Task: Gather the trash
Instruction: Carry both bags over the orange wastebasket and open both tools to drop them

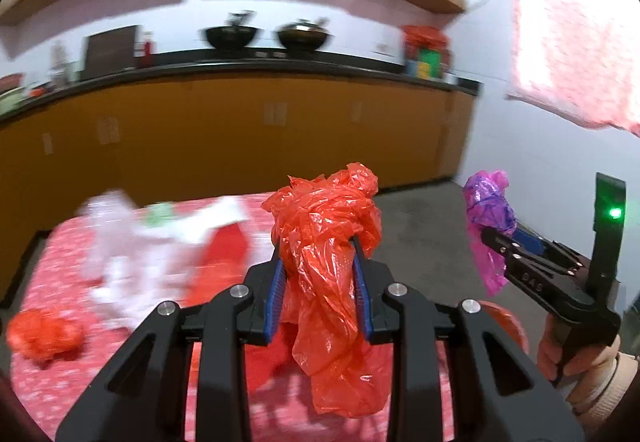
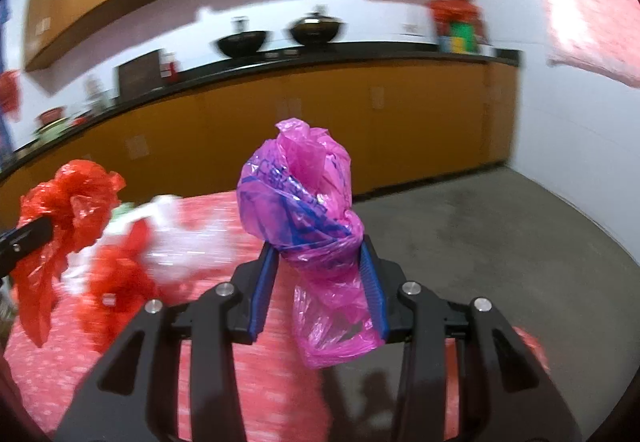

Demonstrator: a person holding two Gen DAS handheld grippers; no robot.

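Note:
My left gripper is shut on a crumpled orange-red plastic bag, held in the air above the table. The same bag shows at the left of the right wrist view, with a left fingertip on it. My right gripper is shut on a knotted pink-purple plastic bag. From the left wrist view that bag hangs at the right, pinched in the right gripper held by a hand. More blurred trash lies on the table: white plastic and a red bag.
The table has a red patterned cloth. Behind it runs a yellow-fronted kitchen counter with two black woks. Bare concrete floor lies to the right, bounded by a white wall with a pink curtain.

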